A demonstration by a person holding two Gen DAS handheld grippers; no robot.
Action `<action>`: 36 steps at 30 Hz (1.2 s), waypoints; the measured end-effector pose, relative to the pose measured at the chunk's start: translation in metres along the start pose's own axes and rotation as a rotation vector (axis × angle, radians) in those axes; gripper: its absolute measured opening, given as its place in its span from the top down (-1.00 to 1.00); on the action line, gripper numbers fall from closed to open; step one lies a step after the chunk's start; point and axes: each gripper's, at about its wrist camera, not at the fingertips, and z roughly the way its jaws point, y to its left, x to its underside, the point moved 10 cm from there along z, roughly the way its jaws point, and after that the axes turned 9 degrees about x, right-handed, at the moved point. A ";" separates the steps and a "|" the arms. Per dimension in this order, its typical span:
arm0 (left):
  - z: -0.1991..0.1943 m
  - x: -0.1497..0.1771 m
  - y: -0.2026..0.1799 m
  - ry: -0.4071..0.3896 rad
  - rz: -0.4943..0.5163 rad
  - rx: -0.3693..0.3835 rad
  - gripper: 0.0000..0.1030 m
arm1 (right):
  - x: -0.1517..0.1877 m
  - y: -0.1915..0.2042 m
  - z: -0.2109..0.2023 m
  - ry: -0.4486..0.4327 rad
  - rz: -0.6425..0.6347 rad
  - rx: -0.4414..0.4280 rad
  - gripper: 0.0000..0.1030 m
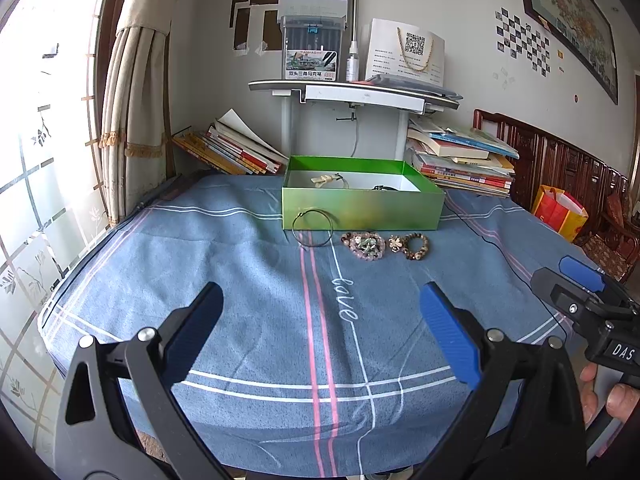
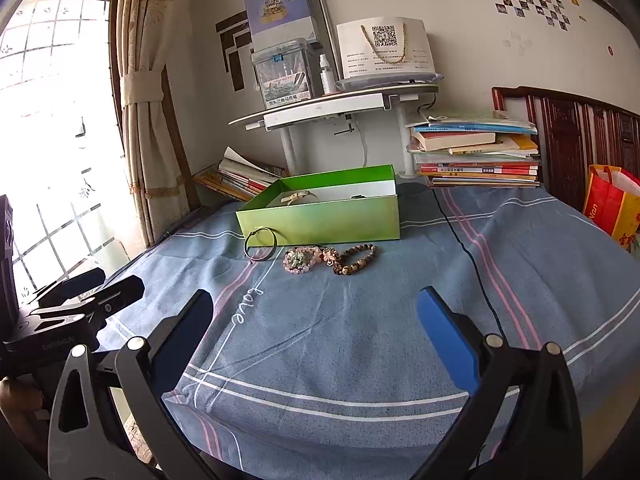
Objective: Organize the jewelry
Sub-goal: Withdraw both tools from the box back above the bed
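An open green box [image 1: 362, 208] [image 2: 320, 220] stands at the far side of the blue cloth and holds a pale piece [image 1: 326, 179] and a dark piece. In front of it lie a thin metal bangle [image 1: 312, 227] [image 2: 261, 244], a pink bead bracelet [image 1: 363, 245] [image 2: 299, 261] and a brown bead bracelet [image 1: 412, 245] [image 2: 354, 264]. My left gripper [image 1: 320, 328] is open and empty, well short of the jewelry. My right gripper [image 2: 316, 332] is open and empty too. Each shows at the edge of the other's view.
Stacks of books [image 1: 464, 160] [image 2: 476, 152] flank a small white stand [image 1: 352, 94] behind the box. A black cable [image 2: 468, 256] runs across the cloth on the right. A window and curtain [image 1: 136, 92] are on the left, a colourful bag [image 2: 612, 204] on the right.
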 end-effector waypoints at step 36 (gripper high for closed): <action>0.063 -0.017 0.009 0.071 0.006 -0.024 -0.89 | 0.010 -0.013 0.020 0.042 0.020 0.015 -0.93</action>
